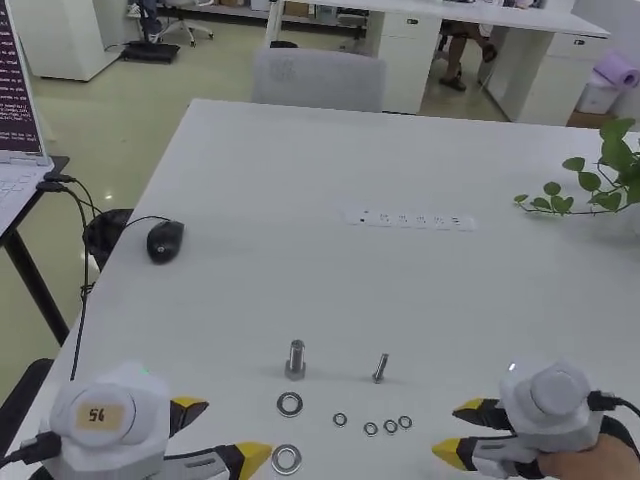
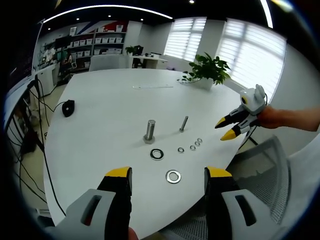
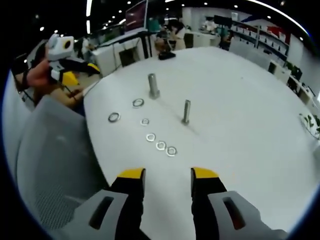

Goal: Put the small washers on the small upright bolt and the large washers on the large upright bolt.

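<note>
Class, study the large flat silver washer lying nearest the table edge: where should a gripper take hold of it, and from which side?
Grip the large flat silver washer across its outer rim, coming down from above with the open left gripper, which is nearest. It lies flat on the white table, so only its thin edge offers a hold.

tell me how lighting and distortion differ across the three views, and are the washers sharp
Head view: even soft light, straight table edges, small washers tiny but distinct. Left gripper view: fisheye curves the table edge, windows blown out, large washers crisp. Right gripper view: dimmer and softer, ceiling lights smeared into streaks, washers still countable.
</note>
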